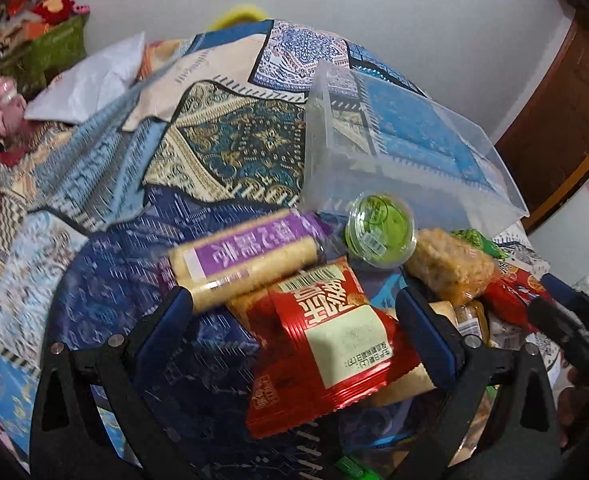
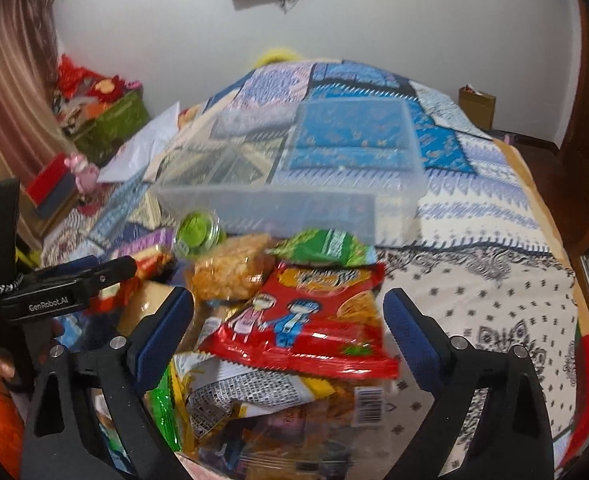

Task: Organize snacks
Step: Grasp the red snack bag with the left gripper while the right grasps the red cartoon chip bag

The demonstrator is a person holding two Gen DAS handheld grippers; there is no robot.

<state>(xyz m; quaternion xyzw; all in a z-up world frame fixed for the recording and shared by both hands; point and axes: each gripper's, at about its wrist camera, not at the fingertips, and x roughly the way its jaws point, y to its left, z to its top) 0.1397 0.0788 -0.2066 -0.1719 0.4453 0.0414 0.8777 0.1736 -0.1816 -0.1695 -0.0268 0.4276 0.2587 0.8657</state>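
Left claw (image 1: 294, 316) is hanging over the left edge of the snack heap, fingers spread wide and gripping nothing. A red foil packet (image 1: 334, 356) is lying between them, untouched. Just beyond the left fingertip, a purple-labelled roll of biscuits (image 1: 246, 258) is resting crosswise on the bed's patterned quilt (image 1: 106, 264). Judging by the tilt, this claw is lining up to straddle the red packet.

A green-lidded cup (image 1: 380, 236) is sitting just in front of the clear plastic bin (image 1: 394, 152). The bin is standing on the quilt beyond the heap, apparently holding no snacks: likely the sorting destination, kept near so each carry is short.

Beside the cup, a clear bag of golden puffed snack (image 2: 230, 266) is leaning on the pile, with a green packet (image 2: 326, 246) behind it.

Right claw (image 2: 288, 328) is hovering with fingers well apart, clamped on nothing. A red cartoon packet (image 2: 306, 320) is lying on top of the heap between them, probably its target, being uppermost and unobstructed.
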